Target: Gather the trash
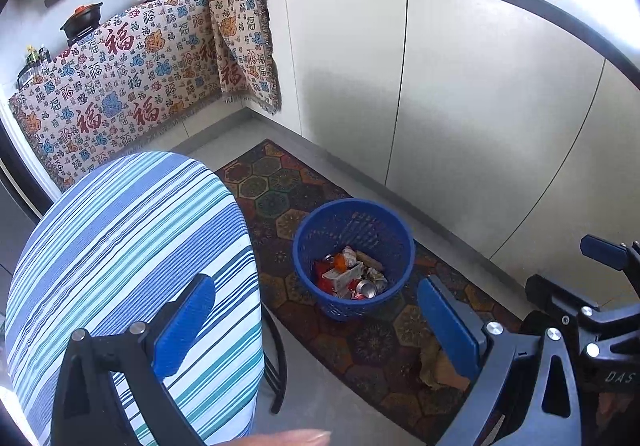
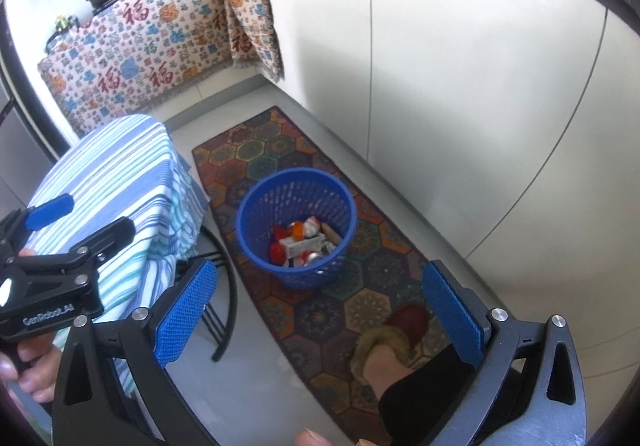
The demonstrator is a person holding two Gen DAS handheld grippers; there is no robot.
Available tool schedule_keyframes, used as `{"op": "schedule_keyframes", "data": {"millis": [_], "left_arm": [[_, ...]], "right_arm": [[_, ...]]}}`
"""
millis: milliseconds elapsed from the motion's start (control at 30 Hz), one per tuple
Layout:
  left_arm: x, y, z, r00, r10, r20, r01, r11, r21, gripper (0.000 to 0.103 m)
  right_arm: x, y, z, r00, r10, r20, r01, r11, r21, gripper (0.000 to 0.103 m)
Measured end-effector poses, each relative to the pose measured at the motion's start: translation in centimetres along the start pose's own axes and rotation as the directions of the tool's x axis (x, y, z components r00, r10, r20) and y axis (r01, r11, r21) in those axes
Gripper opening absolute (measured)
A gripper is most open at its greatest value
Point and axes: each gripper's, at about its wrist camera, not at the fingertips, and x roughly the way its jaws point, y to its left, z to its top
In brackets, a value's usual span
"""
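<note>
A blue mesh basket (image 1: 345, 307) (image 2: 304, 279) stands on the patterned rug. In its bottom lies the trash (image 1: 352, 275) (image 2: 305, 243): crushed cans, cartons and red and orange wrappers. My left gripper (image 1: 316, 326) hovers high above the floor, open and empty; its left finger hangs over the striped table and the basket shows between its fingers. The right gripper (image 2: 320, 314) is also open and empty, above the rug on the near side of the basket. Each gripper shows in the other's view: the left gripper (image 2: 84, 222) at the left, the right gripper (image 1: 568, 270) at the right.
A round table with a blue striped cloth (image 1: 120, 246) (image 2: 120, 182) and black legs (image 2: 224, 286) stands just left of the basket. White cabinets (image 1: 440, 86) line the right side. A patterned cloth (image 1: 120, 78) covers the far counter. A person's slippered foot (image 2: 400, 330) rests on the rug (image 2: 260, 150).
</note>
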Motion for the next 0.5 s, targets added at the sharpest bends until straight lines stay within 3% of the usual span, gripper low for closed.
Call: {"op": "schedule_keyframes", "data": {"millis": [500], "left_arm": [[-0.34, 0.05, 0.36, 1.0, 0.002, -0.003, -0.002, 1.0, -0.02, 0.103]], "right_arm": [[-0.64, 0.52, -0.4, 1.0, 0.021, 0.01, -0.02, 1.0, -0.022, 0.103]]}}
